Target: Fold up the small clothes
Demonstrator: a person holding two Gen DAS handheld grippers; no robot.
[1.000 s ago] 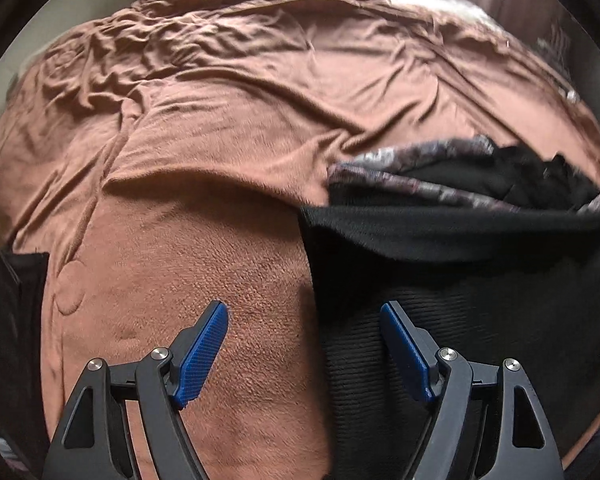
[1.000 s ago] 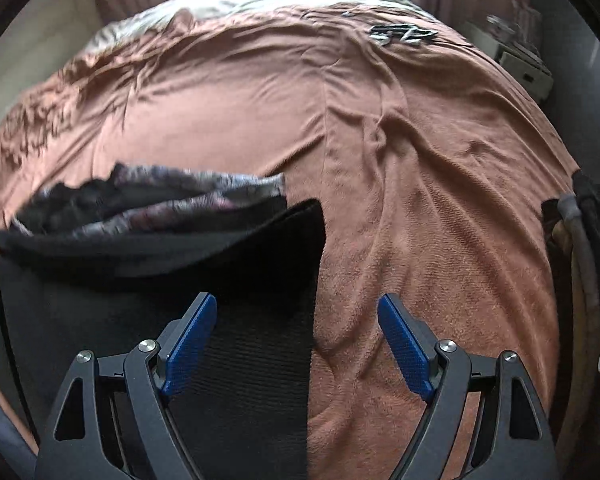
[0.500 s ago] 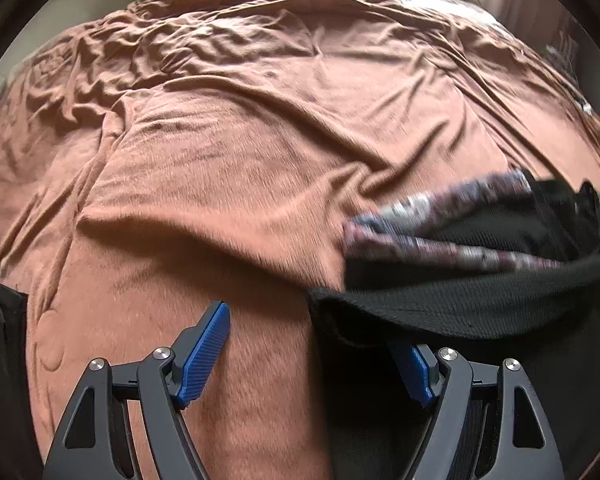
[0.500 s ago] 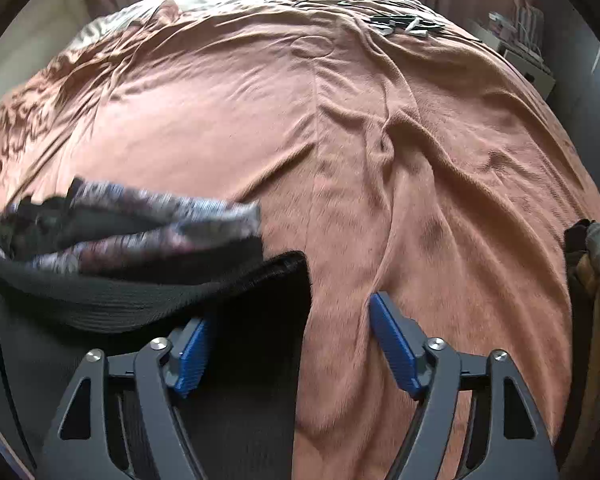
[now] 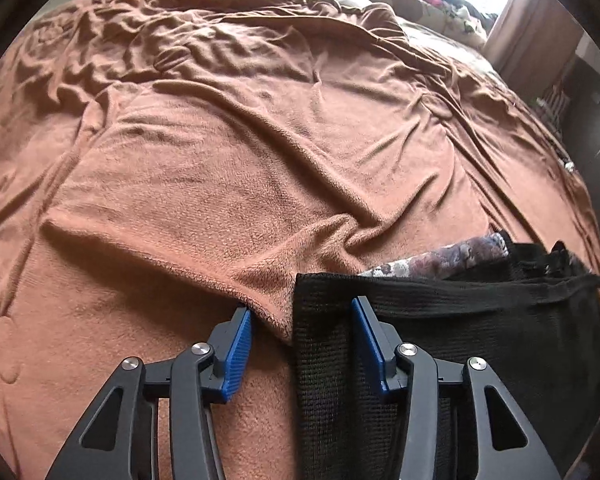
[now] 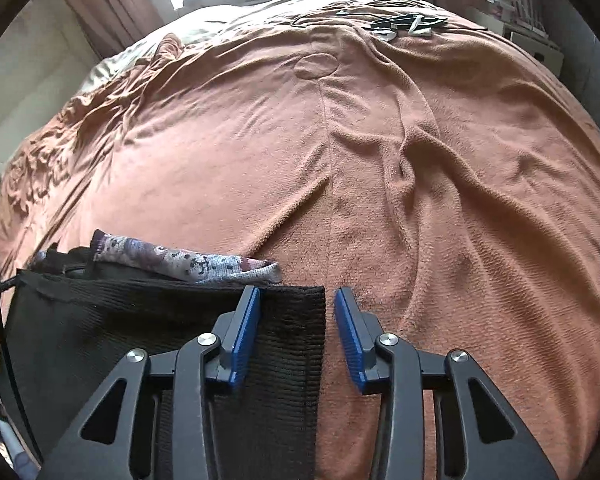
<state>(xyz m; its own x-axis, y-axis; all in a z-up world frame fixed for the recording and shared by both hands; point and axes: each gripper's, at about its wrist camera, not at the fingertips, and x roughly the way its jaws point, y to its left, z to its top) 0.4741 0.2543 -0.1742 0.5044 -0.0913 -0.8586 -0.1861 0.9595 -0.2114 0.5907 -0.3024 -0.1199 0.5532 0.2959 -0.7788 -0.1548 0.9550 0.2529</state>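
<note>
Surface: a brown blanket [image 5: 228, 168] covers the bed, creased into ridges and folds; a raised fold of it runs up to the left gripper's fingertips.
Garment: a black knit garment [image 5: 480, 344] lies flat on the blanket at the near edge of the bed. Its top hem runs level across both views. In the left wrist view it fills the lower right; in the right wrist view [image 6: 120, 328] it fills the lower left.
Second cloth: a patterned cloth [image 6: 180, 258] in grey and purple tones lies bunched just behind the garment's top hem, touching it.
Left gripper [image 5: 300, 332]: it stands at the garment's upper left corner. The right blue pad sits over the black knit; the left pad sits over the blanket fold. The garment's side edge and a pinch of blanket lie between the pads.
Left jaws: closing; a gap is visible on both sides, so the pads do not press the cloth.
Right gripper [image 6: 296, 320]: it stands at the garment's upper right corner. The left pad sits over the black knit; the right pad is over bare blanket just beside the garment's edge.
Right jaws: closing; the corner strip lies between the pads, not clamped.
Far items: small dark objects [image 6: 404, 24] lie on the far end of the bed, too small to identify.
</note>
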